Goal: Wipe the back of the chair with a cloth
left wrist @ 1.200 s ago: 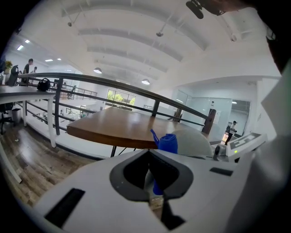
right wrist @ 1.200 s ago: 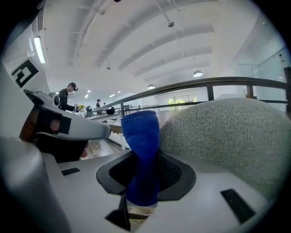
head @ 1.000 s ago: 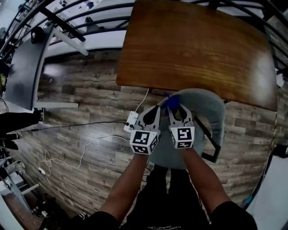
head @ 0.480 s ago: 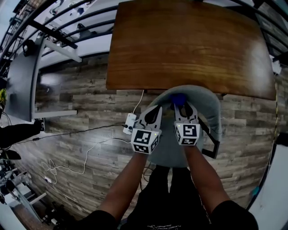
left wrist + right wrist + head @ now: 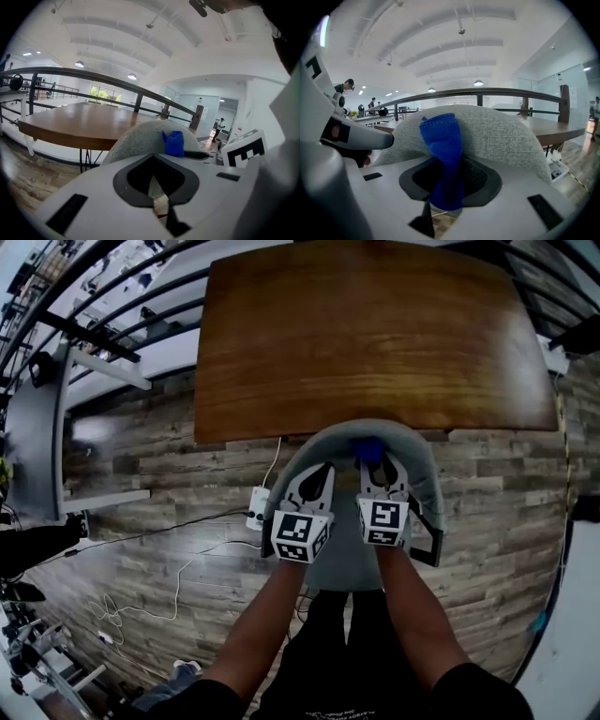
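We record the right hand-held gripper [image 5: 374,463] closed on a blue cloth [image 5: 443,154]. Its jaws clamp the lower part of the cloth, and the upper part stands up past the tips. The free end of the cloth lies against the inner face of the back of the grey upholstered chair [image 5: 501,131], close under the top edge. From the head view the cloth sits near the middle of the curved back. The left hand-held gripper [image 5: 318,471] is just beside the right one, on its left, and level with it. Its jaws are together with nothing between them. Its tips point at the left part of the chair back, and we cannot tell whether they touch it. In the left gripper view the cloth shows to the right, in front of the chair back. Both hand-held grippers are held over the chair seat on bare forearms [image 5: 272,615] that reach forward from the bottom of the head view. Beyond the chair back stands a brown wooden counter [image 5: 375,334], its near edge just past the top of the chair. The floor [image 5: 141,484] is grey-brown wood plank. A white power strip [image 5: 254,507] lies on it just left of the chair, with a thin cable [image 5: 169,573] trailing away to the left. A dark railing [image 5: 93,75] runs behind the counter.
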{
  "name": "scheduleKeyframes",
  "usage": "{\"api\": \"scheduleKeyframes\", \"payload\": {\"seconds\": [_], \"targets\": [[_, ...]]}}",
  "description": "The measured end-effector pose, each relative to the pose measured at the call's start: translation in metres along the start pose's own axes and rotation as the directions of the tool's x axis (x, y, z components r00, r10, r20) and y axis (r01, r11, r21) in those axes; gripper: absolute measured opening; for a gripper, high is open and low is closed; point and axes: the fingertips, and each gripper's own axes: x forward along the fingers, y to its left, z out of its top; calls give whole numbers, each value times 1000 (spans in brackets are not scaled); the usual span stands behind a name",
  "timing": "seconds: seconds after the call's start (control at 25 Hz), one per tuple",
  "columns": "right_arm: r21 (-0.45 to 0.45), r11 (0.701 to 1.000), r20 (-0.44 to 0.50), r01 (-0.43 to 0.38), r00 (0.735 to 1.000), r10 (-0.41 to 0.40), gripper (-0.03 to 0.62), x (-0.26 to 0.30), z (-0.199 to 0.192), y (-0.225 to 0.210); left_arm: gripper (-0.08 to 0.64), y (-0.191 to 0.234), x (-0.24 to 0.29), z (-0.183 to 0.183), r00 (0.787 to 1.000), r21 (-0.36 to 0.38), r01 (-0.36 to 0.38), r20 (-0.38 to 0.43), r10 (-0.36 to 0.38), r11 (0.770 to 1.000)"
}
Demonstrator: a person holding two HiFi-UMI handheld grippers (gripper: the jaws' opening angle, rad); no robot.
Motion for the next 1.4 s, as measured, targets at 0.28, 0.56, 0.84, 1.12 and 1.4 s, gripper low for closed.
{"api": "scheduleKeyframes", "payload": {"seconds": [0.28,0.56,0.84,1.12,1.4], "targets": [[-9,996,-23,87,996,-87,117,-16,-6,-36,-2,-28,18,1,998,23,57,-20,-57,998],[18,991,-31,130,991,-130,117,-33,-16,-61,-2,-51,24,-7,996,15,84,-38,-84,996],[48,985,-37,164,986,-162,117,-51,-26,-83,-2,-58,26,-12,996,0,79,-46,-79,997],[27,982,-50,187,981,-186,117,-66,-35,-98,-2,-74,30,-14,993,4,110,-54,-109,994],[38,976,-48,214,976,-213,117,-76,-43,-108,-2,-76,25,-7,990,-31,140,-31,-141,990]]}}
